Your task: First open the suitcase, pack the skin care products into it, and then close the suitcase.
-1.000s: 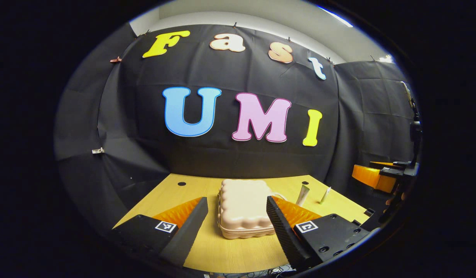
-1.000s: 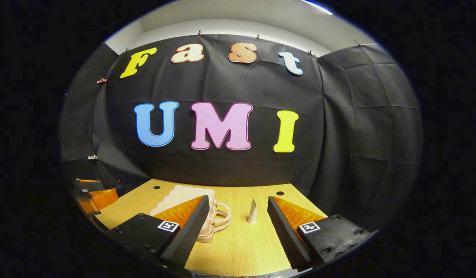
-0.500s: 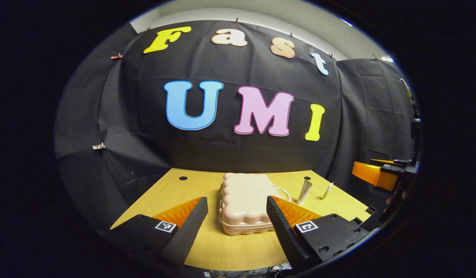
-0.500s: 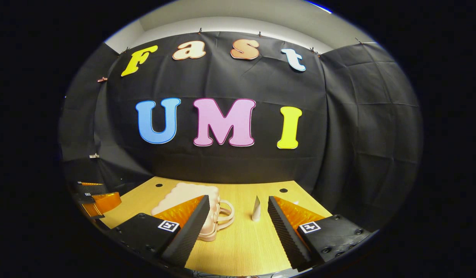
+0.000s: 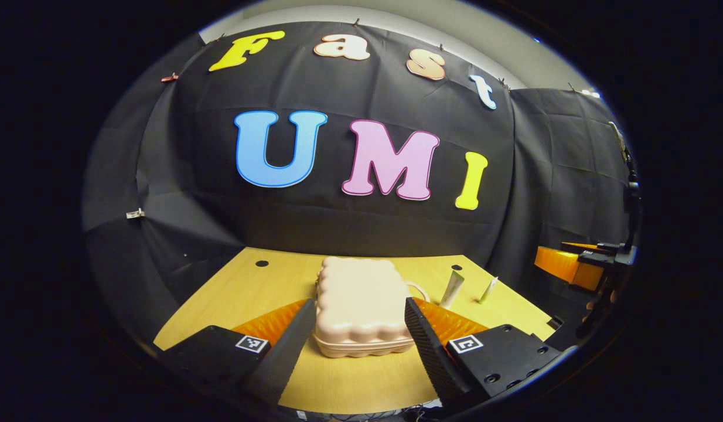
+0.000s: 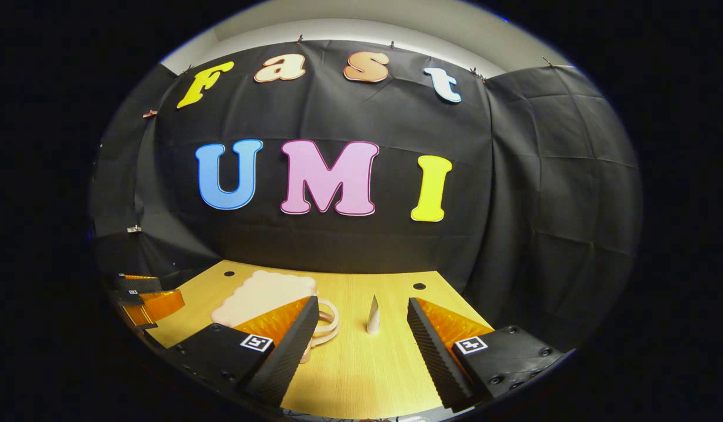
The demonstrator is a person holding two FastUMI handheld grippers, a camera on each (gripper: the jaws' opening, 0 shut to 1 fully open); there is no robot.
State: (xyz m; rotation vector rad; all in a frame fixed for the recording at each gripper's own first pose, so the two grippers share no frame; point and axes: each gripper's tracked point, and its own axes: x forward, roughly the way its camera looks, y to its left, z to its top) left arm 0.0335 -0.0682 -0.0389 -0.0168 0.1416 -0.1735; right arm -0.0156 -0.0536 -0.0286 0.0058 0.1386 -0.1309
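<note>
A pale pink suitcase [image 5: 358, 302] with a scalloped edge lies flat and closed on the wooden table [image 5: 244, 293]. My left gripper [image 5: 359, 308] is open, and the near end of the case shows between its fingers, slightly beyond the tips. Two skin care tubes [image 5: 453, 288] [image 5: 488, 289] stand to the right of the case. In the right gripper view the suitcase [image 6: 262, 293] lies left of centre, its handle [image 6: 327, 321] turned toward a standing tube [image 6: 373, 315]. My right gripper [image 6: 362, 303] is open and empty, with that tube just beyond its tips.
The table [image 6: 385, 363] has small round holes near its far corners [image 5: 261, 263] [image 6: 419, 286]. Black cloth closes the back and sides. The right gripper [image 5: 578, 264] hangs off the table's right edge; the left gripper [image 6: 145, 299] shows at the left edge.
The left gripper has moved forward and lower, so the suitcase looks larger and sits between its fingers. In the right gripper view the suitcase and tube have drifted left.
</note>
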